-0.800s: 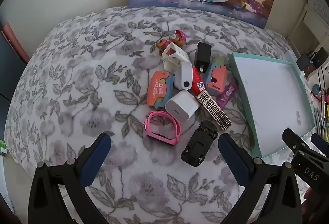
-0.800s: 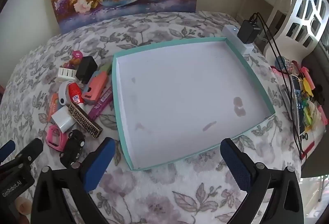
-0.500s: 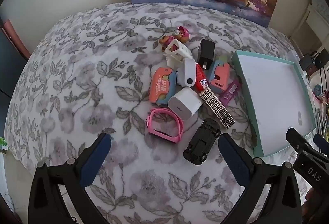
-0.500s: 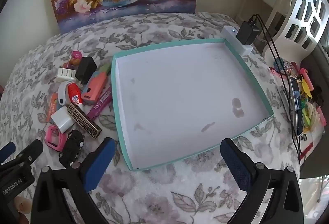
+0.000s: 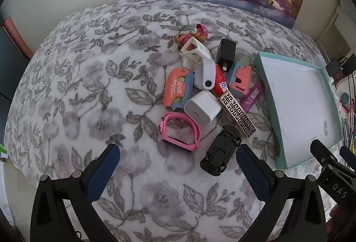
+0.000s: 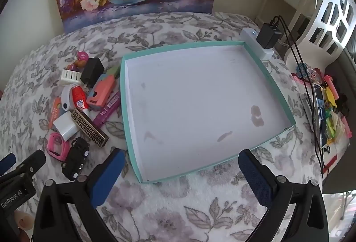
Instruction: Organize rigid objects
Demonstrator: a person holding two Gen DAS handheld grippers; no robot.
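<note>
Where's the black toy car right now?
In the left wrist view the black toy car lies on the floral blanket at the pile's near edge, between the pink band and the teal tray.

A grey-floral white blanket-covered bed (image 5: pixel 89 86) carries a shallow teal-rimmed white cardboard tray (image 6: pixel 278 88); left of the tray lies a heap of small plastic toys and chargers (image 5: pixel 207 95).

Two chargers: one white (image 5: pixel 203 107), one black (image 5: pixel 226 54). Two coral-and-blue cases (image 5: pixel 177 91). One toy car (image 5: pixel 221 151), one pink band (image 5: pixel 180 132), one teal tray (image 6: pixel 130 130).
</note>
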